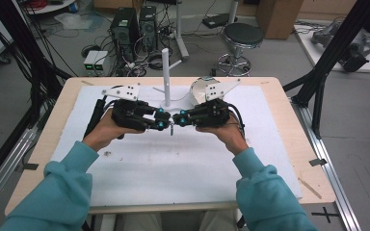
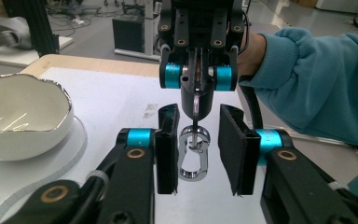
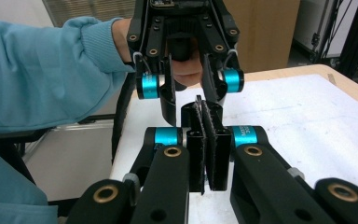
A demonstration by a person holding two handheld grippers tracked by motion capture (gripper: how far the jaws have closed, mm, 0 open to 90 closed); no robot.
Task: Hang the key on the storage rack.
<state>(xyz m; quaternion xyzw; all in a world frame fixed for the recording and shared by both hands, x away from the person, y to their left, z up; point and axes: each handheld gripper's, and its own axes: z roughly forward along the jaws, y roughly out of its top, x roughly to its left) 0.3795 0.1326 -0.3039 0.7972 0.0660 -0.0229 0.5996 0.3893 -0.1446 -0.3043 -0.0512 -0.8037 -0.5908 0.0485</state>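
A silver carabiner (image 2: 194, 158) with a small ring at its top hangs above the white mat (image 1: 183, 159) at the table's middle; in the high view the carabiner (image 1: 172, 129) is a tiny glint. My right gripper (image 2: 196, 100) is shut on its upper ring and holds it from the far side. The right gripper (image 3: 203, 105) has its pads pressed together. My left gripper (image 2: 199, 113) is open, one jaw on each side of the carabiner without touching it. In the high view the left gripper (image 1: 161, 123) and right gripper (image 1: 178, 119) meet tip to tip.
A white bowl (image 2: 23, 116) with a silver rim stands just behind the grippers, beside a white upright post (image 1: 166, 72) on a round base. The wooden table edge (image 1: 289, 120) frames the mat. A stool (image 1: 243, 36) and computer towers (image 1: 125, 26) stand on the floor beyond.
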